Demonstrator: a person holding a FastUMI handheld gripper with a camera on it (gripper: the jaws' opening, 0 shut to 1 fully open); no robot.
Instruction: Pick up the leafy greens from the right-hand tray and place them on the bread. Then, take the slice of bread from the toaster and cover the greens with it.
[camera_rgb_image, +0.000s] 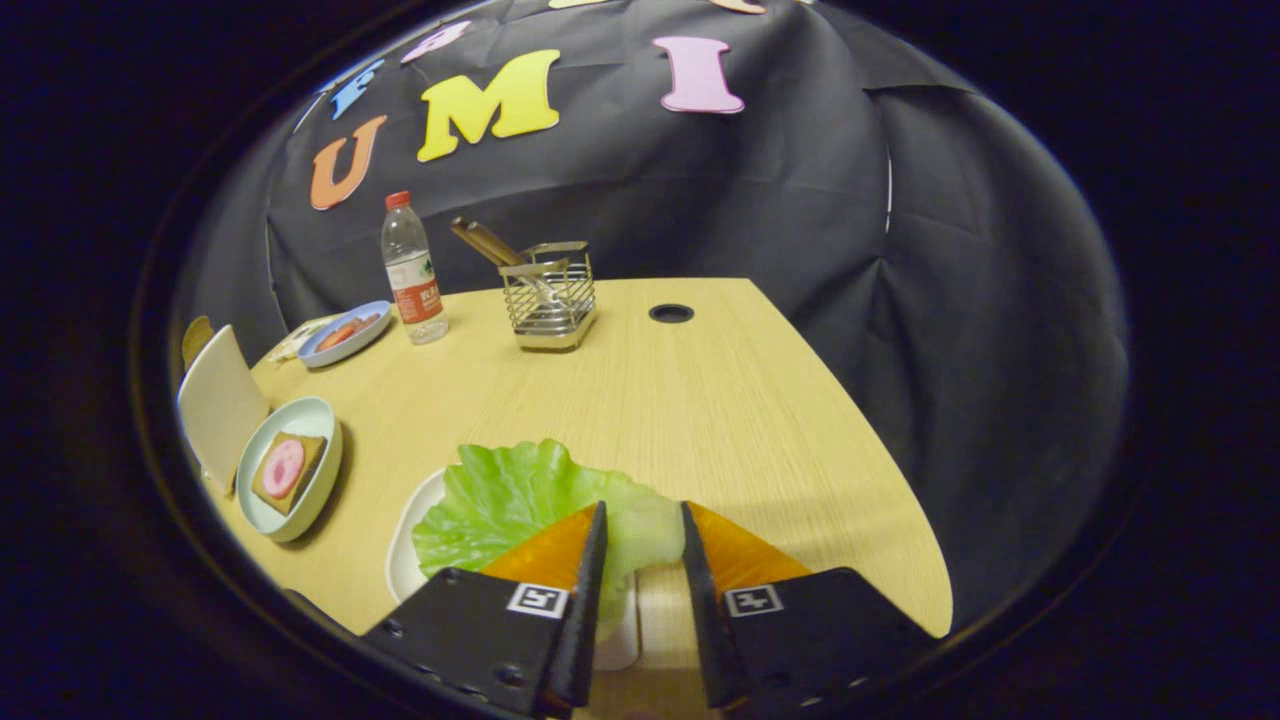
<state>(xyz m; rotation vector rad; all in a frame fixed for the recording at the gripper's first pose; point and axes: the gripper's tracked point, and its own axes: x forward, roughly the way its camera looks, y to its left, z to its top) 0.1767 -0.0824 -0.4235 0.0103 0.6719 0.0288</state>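
Just ahead of the hand-held gripper (643, 525), whose fingers are spread apart and grip nothing, the greens (520, 500) lie on a white tray (405, 560), so the first step, the pick-up, looks to be in hand; next the fingers must drop over the leaf's near edge and close. Well to the left, across open bench (700, 400), waits the bread (288, 470) on a plate (320, 425), beside what may be the toaster (218, 405). Bottle (412, 270) and wire caddy (550, 295) stand far back.
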